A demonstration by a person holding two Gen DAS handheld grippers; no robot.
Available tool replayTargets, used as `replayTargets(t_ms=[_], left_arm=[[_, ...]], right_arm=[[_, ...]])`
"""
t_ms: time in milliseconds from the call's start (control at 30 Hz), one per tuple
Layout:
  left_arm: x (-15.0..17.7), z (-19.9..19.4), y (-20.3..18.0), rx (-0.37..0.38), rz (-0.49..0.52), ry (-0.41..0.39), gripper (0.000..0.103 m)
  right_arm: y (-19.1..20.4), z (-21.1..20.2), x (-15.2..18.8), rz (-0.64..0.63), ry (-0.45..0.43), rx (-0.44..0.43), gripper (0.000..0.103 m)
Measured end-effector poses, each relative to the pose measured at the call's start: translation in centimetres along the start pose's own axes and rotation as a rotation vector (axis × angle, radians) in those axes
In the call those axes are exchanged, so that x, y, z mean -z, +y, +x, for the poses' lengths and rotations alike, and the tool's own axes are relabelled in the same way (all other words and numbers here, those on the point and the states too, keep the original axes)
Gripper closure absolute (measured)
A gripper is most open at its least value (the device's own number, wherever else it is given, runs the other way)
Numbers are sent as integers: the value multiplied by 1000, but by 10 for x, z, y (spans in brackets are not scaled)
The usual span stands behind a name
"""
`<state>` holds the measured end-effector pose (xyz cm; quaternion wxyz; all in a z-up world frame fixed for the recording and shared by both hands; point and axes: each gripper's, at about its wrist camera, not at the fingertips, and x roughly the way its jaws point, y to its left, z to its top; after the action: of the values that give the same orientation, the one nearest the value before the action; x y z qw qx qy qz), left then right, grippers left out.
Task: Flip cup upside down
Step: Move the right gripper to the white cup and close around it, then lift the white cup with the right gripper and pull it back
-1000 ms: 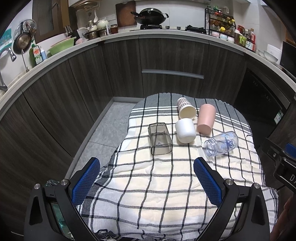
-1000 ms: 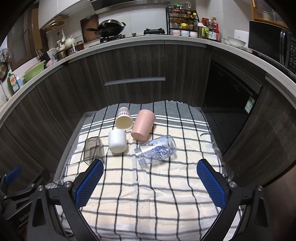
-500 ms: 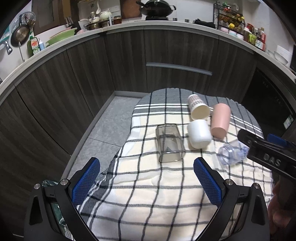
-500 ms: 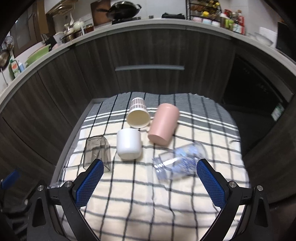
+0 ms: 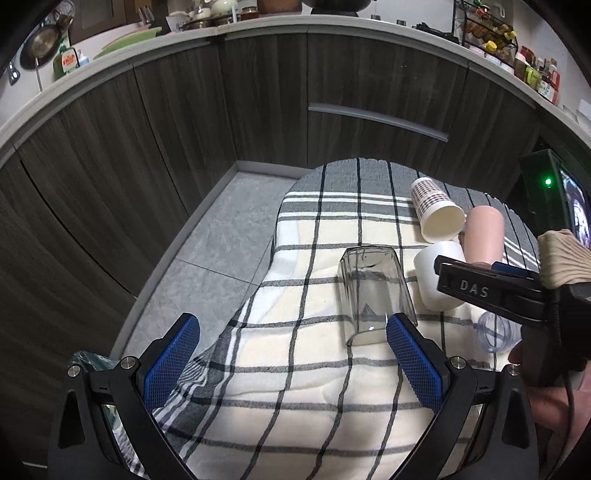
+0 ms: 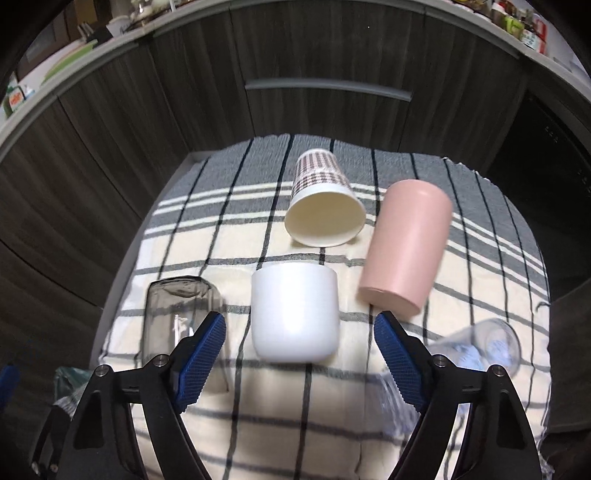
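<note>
Several cups lie on a checked cloth (image 6: pixel 295 398). A white cup (image 6: pixel 295 312) lies on its side, straight ahead of my open right gripper (image 6: pixel 299 363), its base toward me. A pink cup (image 6: pixel 404 251), a patterned paper cup (image 6: pixel 323 210), a smoky glass tumbler (image 6: pixel 173 317) and a clear printed bottle (image 6: pixel 476 343) also lie on their sides. My left gripper (image 5: pixel 291 354) is open and empty, with the tumbler (image 5: pixel 373 291) just ahead of its right finger. The right gripper's finger (image 5: pixel 484 291) crosses the left wrist view, above the white cup (image 5: pixel 436 266).
The cloth covers a small table (image 5: pixel 295 199) in front of dark wood kitchen cabinets (image 5: pixel 258 99). Grey tiled floor (image 5: pixel 207 251) lies to the left. A counter with kitchenware (image 5: pixel 192 18) runs along the back.
Both grippers have moved forward and down toward the cups. The right gripper has shifted left and now faces the white cup. The cups have not moved.
</note>
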<state>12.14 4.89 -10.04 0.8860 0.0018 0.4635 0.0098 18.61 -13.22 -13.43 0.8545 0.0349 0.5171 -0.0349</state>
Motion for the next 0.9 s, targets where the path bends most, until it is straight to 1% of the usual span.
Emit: replayTargets(t_ms=[233,300,367,433,500,700,900], left_arm=[[-1,18,1,3,-10,24,0],[1,22,2,4,-11,36,0],[3,25,3,2,-10,45,0],[4,26,3,-1,-7,48,0],[5,27,4,-3,-5,48,0],[7,20,10,16,-27,44,0],[14,-4,15,51,-35,26,0]], right_arm=[[-1,30,-7,-1,56,19,21],[-1,38,-7,2,77,17,24],[0,45,-6,4,90,12,31],[1,53,-5,10,105,-2,35],[2,57,-4,16,107,-4,35],[1,47,0,30,91,-19,35],[-5,7,15,53,63,-38,35]])
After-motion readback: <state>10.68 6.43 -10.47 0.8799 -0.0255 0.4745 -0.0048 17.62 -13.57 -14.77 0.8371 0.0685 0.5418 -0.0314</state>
